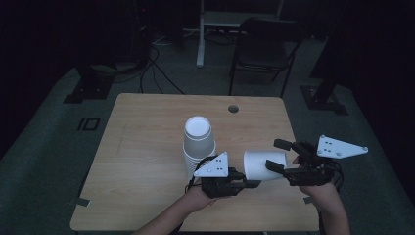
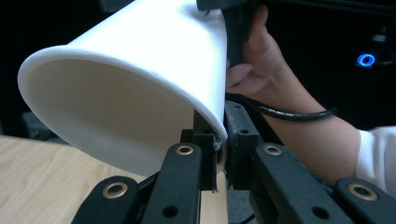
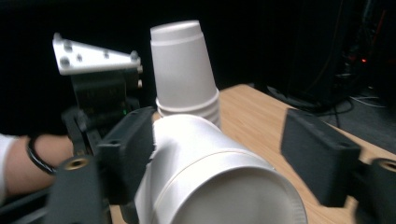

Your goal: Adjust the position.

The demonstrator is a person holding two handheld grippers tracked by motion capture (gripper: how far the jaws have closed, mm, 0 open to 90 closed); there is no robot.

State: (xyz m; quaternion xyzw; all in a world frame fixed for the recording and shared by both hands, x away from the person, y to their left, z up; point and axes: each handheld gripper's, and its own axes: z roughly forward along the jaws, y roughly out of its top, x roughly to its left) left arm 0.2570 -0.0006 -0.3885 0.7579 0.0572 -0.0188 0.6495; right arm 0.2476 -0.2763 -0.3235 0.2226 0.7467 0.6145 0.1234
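A white paper cup (image 1: 264, 164) hangs on its side just above the wooden table, with its mouth toward my left gripper (image 1: 255, 184). That gripper (image 2: 219, 154) is shut on the cup's rim (image 2: 205, 112), with the thin wall pinched between its pads. My right gripper (image 1: 279, 155) straddles the cup's base end (image 3: 224, 186). One of its pads (image 3: 128, 140) lies against the cup, while the other pad (image 3: 322, 158) stands off with a strip of table showing between. A stack of upside-down white cups (image 1: 198, 142) stands just left of the held cup.
The table (image 1: 147, 147) has a round cable hole (image 1: 233, 108) near its far edge. A dark chair (image 1: 264, 44) and a white desk leg (image 1: 200, 34) stand beyond it. Cables lie on the floor at the back left.
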